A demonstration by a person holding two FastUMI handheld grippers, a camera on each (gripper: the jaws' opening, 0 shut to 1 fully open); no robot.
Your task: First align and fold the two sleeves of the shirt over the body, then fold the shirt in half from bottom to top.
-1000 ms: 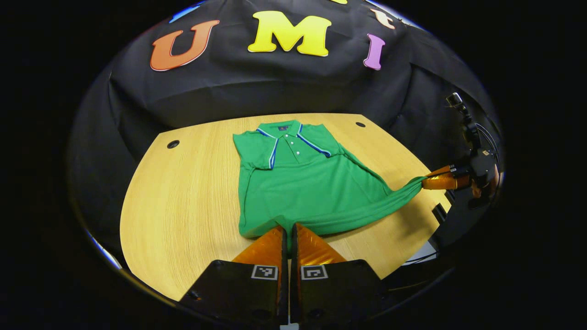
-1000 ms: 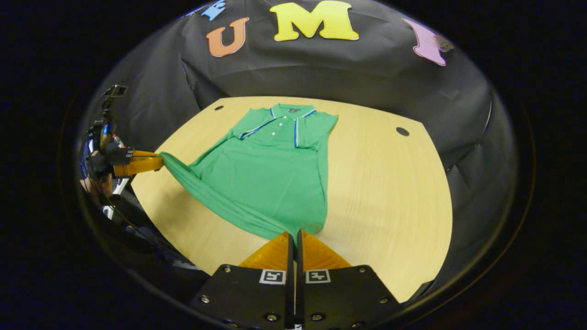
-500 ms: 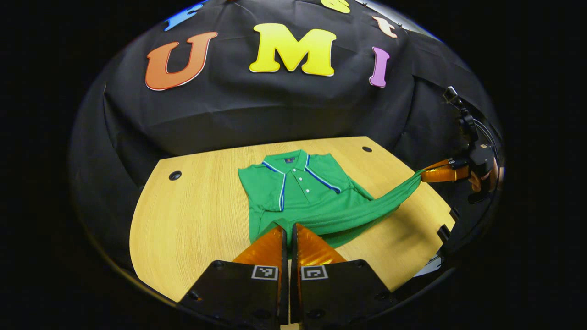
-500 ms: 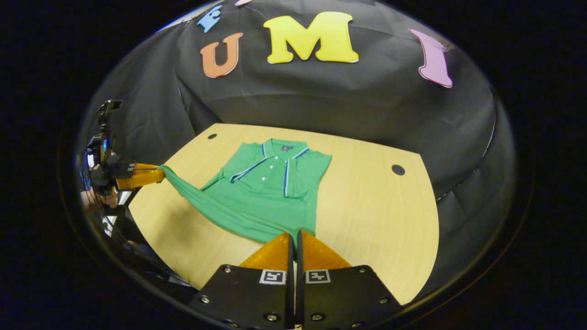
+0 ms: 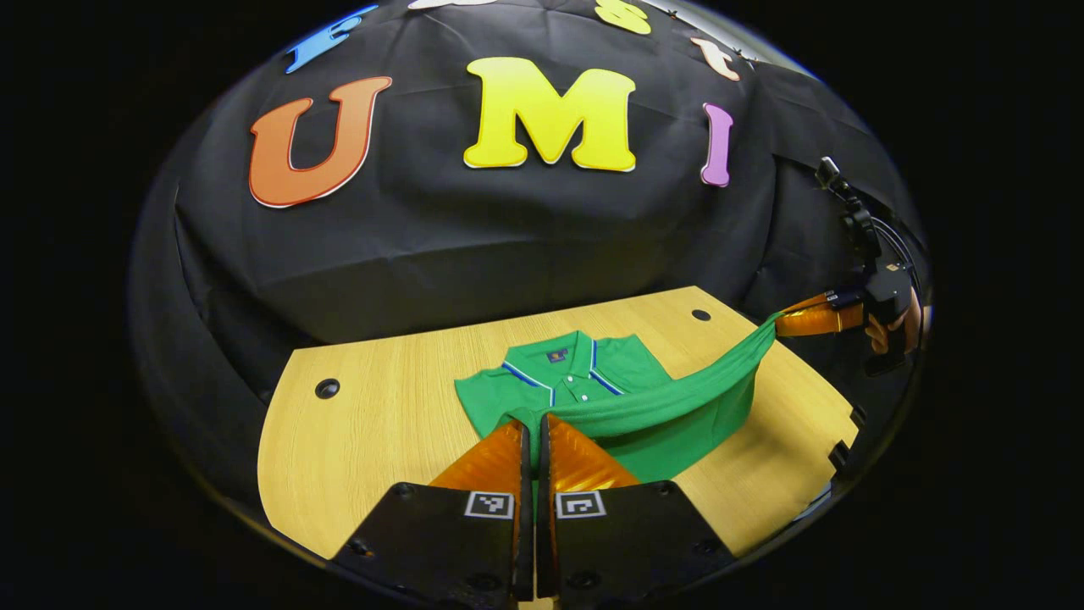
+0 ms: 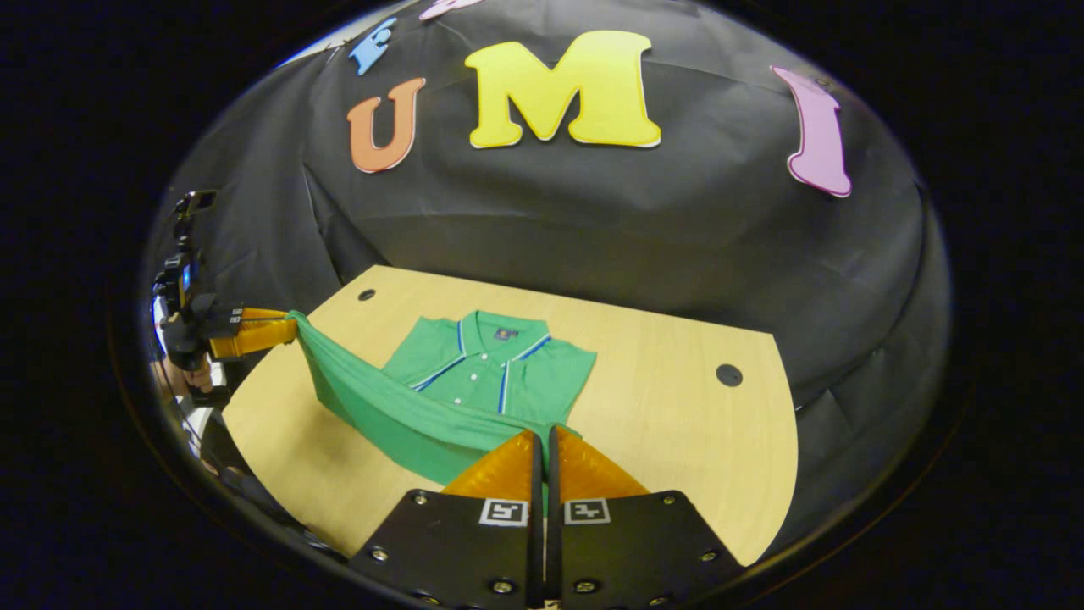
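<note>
Left claw (image 5: 531,428) pressed together, pinching hem corner of shirt (image 5: 593,394); right claw (image 6: 542,440) the same on other corner. Hem lifted, stretched between claws above tabletop (image 5: 373,432); collar flat on tabletop ahead of both

The lifted hem of the green shirt (image 5: 660,407) hides the lower body and the near part of the placket behind it. On the wooden table (image 6: 677,440), the near edge is hidden by each gripper's housing. The chest logo is too small to make out.
</note>
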